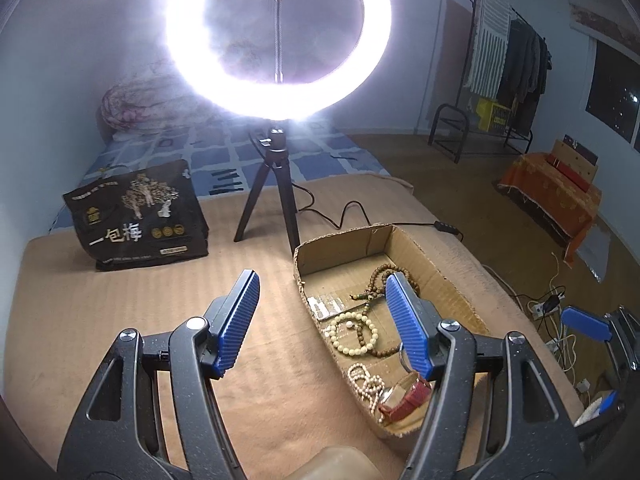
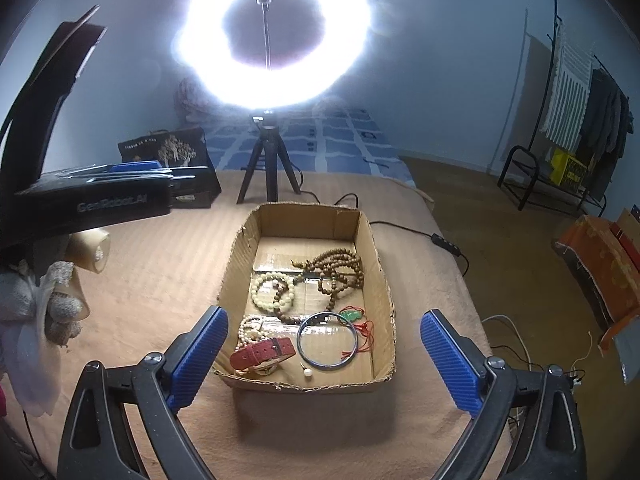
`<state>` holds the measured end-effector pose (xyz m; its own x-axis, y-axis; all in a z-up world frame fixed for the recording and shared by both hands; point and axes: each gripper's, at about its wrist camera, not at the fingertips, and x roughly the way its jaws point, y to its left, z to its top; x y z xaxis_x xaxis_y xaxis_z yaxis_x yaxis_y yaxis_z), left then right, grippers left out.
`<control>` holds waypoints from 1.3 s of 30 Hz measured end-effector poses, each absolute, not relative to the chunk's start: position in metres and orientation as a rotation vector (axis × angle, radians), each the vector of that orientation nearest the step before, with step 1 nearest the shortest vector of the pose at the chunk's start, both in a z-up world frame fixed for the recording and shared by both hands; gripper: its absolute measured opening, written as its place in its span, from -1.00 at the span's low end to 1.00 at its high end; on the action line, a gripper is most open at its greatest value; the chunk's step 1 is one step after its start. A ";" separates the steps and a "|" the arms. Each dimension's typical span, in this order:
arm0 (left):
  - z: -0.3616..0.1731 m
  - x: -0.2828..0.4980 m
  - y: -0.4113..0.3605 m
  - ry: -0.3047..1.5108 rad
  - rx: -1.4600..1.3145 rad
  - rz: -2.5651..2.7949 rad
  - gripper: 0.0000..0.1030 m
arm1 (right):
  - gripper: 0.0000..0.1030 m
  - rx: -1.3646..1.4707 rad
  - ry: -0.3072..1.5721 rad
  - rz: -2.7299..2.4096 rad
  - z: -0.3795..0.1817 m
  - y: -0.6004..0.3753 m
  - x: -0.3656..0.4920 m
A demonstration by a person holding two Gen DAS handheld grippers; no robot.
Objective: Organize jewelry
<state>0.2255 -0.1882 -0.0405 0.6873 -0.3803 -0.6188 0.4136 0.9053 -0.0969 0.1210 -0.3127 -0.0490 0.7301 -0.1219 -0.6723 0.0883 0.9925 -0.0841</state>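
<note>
An open cardboard box (image 2: pixel 372 248) sits on the tan bed cover and holds jewelry: brown wooden beads (image 2: pixel 340 268), a cream bead bracelet (image 2: pixel 260 292), a red-strap watch (image 2: pixel 260 354), a metal bangle (image 2: pixel 327 340), a green pendant on red cord (image 2: pixel 352 315), a pearl strand (image 2: pixel 250 328) and a small pearl stud (image 2: pixel 307 372). My right gripper (image 2: pixel 324 360) is open and empty, above the box's near end. My left gripper (image 1: pixel 324 320) is open and empty, over the box's left wall (image 1: pixel 316 312). The watch (image 1: pixel 404 398) and cream bracelet (image 1: pixel 354 332) also show in the left wrist view.
A lit ring light on a black tripod (image 2: pixel 268 168) stands just behind the box, its cable (image 2: pixel 416 232) trailing right. A black printed bag (image 1: pixel 140 216) lies at the left. The bed edge drops to the floor at the right, with cables (image 1: pixel 556 304) there.
</note>
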 end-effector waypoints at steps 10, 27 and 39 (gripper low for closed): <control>-0.012 0.172 -0.156 0.637 0.089 -0.423 0.32 | 0.94 -0.040 0.697 -0.100 -0.029 -0.299 0.098; 0.005 0.083 -0.116 0.585 0.118 -0.362 0.78 | 0.99 -0.059 0.661 -0.088 -0.020 -0.276 0.063; -0.006 0.057 -0.109 0.568 0.132 -0.325 1.00 | 0.99 -0.080 0.646 -0.124 -0.021 -0.277 0.059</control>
<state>0.0567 -0.1091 -0.0055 0.7934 -0.2655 -0.5478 0.3380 0.9405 0.0337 0.0589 -0.2774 -0.0214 0.7917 -0.1403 -0.5947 0.0903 0.9895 -0.1133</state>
